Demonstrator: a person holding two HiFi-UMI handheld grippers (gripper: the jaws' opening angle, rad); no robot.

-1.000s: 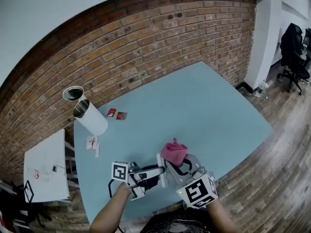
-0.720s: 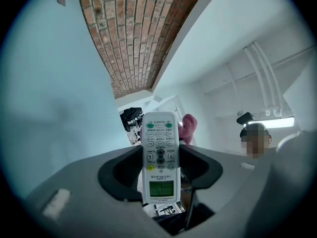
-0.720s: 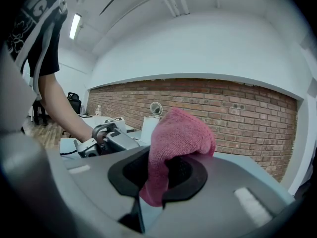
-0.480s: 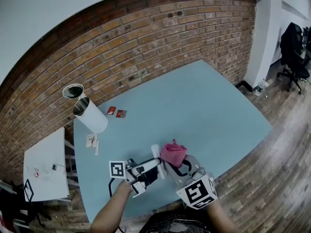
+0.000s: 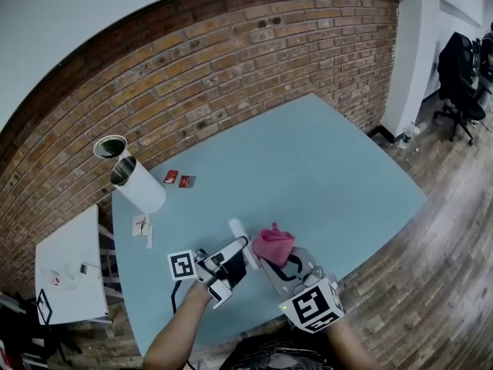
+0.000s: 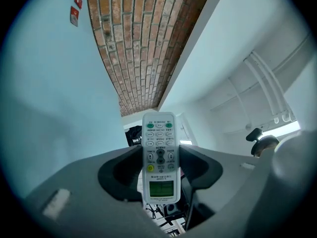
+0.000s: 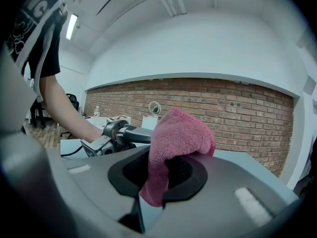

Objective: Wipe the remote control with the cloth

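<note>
My left gripper [image 6: 159, 168] has its two jaws closed on the remote control [image 6: 159, 143]. They press on its long sides at the end where the small display is, and the part with the buttons stands free beyond them. My right gripper [image 7: 158, 175] is clamped on a fold of the pink cloth [image 7: 181, 130], and most of the cloth stands up above the jaws as a loose bunch.

I think there are two risks. The remote control is held only at one end, so a strong push from the cloth on the free end could turn it between the jaws or slide it out, and it would fall on the blue table [image 5: 323, 160]. The cloth is also held only by a small part, so hard rubbing could pull it out.

The left gripper view shows me the button face and exactly where the jaws press, but it shows no cloth. The right gripper view shows the cloth and the left gripper behind it, but the cloth hides the remote control. Only the head view shows both together over the near edge of the table, the cloth just beside the remote control. I cannot tell if they touch. It also shows a white tube [image 5: 140, 185] far from them, near the brick wall [image 5: 231, 75].
</note>
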